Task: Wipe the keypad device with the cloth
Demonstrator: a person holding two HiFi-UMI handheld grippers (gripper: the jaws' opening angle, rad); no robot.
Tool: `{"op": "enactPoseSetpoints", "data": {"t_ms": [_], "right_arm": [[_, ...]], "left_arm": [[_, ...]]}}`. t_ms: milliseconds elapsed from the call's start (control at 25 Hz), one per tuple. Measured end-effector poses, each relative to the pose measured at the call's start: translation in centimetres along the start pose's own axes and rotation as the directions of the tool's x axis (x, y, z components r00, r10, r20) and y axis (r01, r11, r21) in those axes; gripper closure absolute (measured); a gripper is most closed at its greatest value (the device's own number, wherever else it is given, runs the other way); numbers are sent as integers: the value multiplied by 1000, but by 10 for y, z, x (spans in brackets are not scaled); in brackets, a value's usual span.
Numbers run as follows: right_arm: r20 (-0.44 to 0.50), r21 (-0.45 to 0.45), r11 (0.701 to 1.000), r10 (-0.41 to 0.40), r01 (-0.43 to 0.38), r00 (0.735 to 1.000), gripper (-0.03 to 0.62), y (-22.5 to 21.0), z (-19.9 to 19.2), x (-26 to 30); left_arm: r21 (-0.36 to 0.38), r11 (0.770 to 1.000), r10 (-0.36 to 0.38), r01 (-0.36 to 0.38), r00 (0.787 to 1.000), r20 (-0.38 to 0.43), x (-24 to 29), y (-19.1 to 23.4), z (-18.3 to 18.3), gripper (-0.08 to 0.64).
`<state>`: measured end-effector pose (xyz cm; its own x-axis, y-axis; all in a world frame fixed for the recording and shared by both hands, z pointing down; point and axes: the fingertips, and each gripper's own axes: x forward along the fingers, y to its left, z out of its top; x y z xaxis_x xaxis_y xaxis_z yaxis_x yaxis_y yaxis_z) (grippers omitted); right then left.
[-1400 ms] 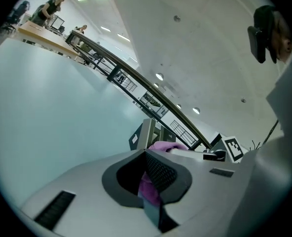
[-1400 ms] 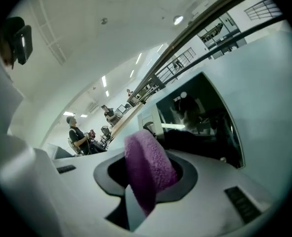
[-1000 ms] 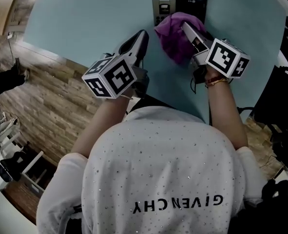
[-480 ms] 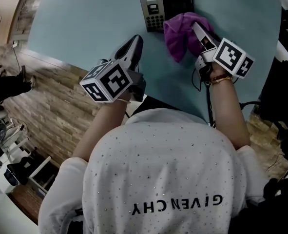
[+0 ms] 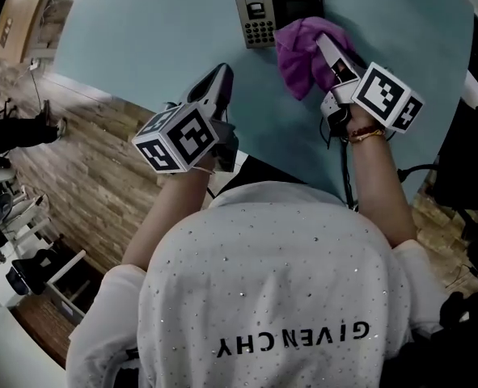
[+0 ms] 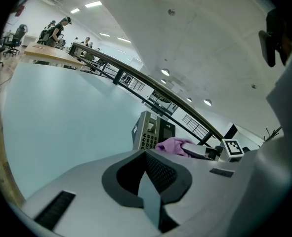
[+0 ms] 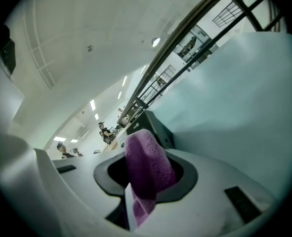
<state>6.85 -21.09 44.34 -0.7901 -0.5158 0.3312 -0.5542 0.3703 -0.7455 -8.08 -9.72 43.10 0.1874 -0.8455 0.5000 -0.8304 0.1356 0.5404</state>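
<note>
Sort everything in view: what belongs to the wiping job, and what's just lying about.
Job in hand:
keypad device
purple cloth
right gripper, shut on the cloth
blue table bearing the device

Just about:
left gripper, shut, holding nothing
wood floor
people at a far desk

Light comes evenly from small ceiling lamps (image 6: 165, 72) overhead, so the pale table (image 5: 141, 39) looks flat, with only faint, soft shadows. The head view is muted and greyish, darker at its corners; the purple cloth (image 5: 299, 55) is its one strong colour. Both gripper views bulge and bend toward black round edges, and whatever is nearest the lens is soft.
</note>
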Motion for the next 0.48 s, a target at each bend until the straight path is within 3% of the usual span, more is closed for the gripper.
{"op": "enactPoseSetpoints", "data": {"t_ms": [120,240,360,480], "right_arm": [[-90,-91,992,84,-92,992,491,34,-21,22],[-195,-157,977,115,-147,974,491,57,-54,39],[-285,-179,963,145,-202,947,491,73,-84,52],[-314,-170,966,132,-192,940,491,72,-95,63]], "left_arm": [[-9,1000,22,-22,1000,-1,-7,6,0,554],[-38,999,26,-25,999,32,-18,8,6,554],[-58,998,36,-33,997,63,-29,10,9,554],[-74,996,55,-49,996,76,-37,16,10,554]]}}
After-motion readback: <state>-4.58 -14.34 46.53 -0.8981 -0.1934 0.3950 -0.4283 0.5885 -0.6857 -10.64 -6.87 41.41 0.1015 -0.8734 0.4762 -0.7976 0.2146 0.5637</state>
